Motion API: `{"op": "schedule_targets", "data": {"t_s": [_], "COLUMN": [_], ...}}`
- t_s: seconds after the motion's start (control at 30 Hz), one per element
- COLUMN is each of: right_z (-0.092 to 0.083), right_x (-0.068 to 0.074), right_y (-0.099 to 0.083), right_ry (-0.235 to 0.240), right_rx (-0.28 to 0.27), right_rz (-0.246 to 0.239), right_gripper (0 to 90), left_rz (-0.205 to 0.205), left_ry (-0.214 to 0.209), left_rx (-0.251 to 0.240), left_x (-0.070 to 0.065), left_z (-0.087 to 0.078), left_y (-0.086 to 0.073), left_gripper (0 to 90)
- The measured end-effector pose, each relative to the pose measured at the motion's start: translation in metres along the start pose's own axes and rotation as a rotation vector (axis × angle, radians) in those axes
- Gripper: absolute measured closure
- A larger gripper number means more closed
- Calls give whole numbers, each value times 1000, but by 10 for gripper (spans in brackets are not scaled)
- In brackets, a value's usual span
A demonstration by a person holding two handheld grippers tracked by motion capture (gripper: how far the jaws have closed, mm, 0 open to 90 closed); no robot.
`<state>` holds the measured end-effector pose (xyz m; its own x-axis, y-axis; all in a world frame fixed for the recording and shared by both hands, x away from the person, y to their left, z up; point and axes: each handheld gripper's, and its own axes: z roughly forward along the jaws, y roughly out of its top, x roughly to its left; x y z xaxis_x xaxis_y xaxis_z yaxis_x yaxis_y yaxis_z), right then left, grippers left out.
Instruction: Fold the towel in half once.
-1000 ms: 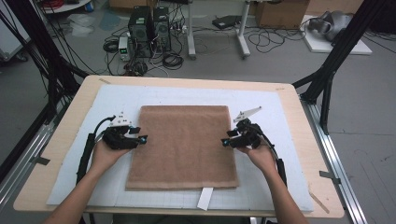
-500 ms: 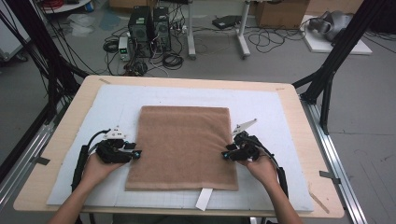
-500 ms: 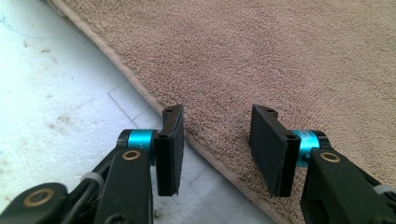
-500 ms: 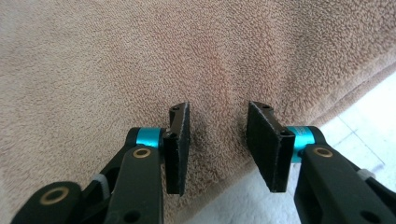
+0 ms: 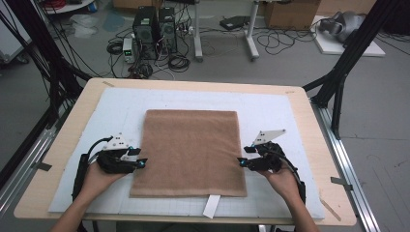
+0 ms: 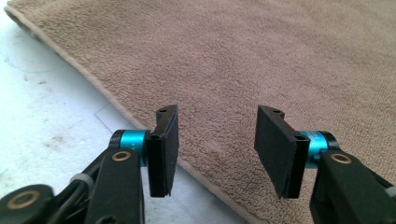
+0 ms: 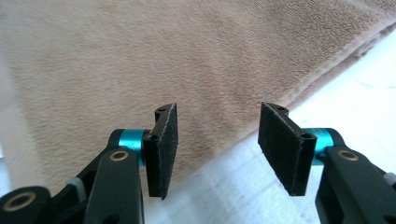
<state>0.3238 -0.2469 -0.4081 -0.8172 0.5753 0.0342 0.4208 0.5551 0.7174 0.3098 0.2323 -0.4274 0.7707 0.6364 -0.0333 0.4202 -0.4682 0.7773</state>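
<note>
Both hands have slid toward six o'clock along the brown towel (image 5: 189, 152) lying mid-table, left gripper (image 5: 141, 163) and right gripper (image 5: 240, 163), jaws just widened and empty, poised to pinch its near side edges.

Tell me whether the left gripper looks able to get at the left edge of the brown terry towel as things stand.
Probably yes. The left gripper has just been opening, with nothing between its fingers, and the brown terry towel has its left edge right before them on the white mat.
</note>
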Motion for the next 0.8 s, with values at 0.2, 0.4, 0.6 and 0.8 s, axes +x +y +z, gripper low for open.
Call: {"op": "schedule_targets", "data": {"t_s": [0.2,0.4,0.6,0.8], "right_z": [3,6,6,5], "right_x": [7,-1,-8,-17], "right_y": [0,3,5,5], "right_ry": [-5,-14,-37,-39], "right_rx": [-27,-66,-125,-151], "right_rz": [-19,0,13,51], "right_gripper": [410,338,307,300], "left_rz": [-32,-50,-58,-95], "left_ry": [18,28,23,21], "left_rx": [-25,-42,-54,-90], "left_x": [2,4,7,14], "left_z": [2,0,0,2], "left_y": [0,1,4,5], "left_gripper": [463,428,425,419]}}
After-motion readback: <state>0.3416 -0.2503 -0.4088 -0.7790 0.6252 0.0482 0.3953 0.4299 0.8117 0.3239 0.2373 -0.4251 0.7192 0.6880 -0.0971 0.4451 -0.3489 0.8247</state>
